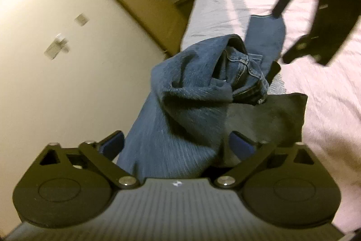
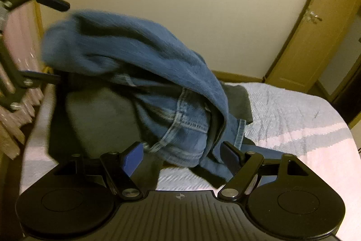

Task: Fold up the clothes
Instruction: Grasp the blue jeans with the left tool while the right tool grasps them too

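Note:
A pair of blue jeans (image 1: 187, 105) lies bunched in a heap on the bed, its waistband (image 2: 185, 128) turned out and one leg (image 1: 266, 37) trailing away. My left gripper (image 1: 176, 141) has its blue pads wide apart on either side of the denim, which fills the gap; no squeeze shows. My right gripper (image 2: 182, 155) also stands wide, straddling the waistband end. Each gripper shows in the other's view: the left gripper (image 2: 50, 40) at the heap's far end, the right gripper (image 1: 284, 33) by the trailing leg.
A dark grey garment (image 2: 94, 114) lies flat under the jeans, also seen as the dark garment (image 1: 270, 114). The bed (image 2: 293, 119) has a pale pink and white cover. A cream wall (image 2: 180, 3) and a wooden door (image 2: 311, 37) stand beyond the bed's edge.

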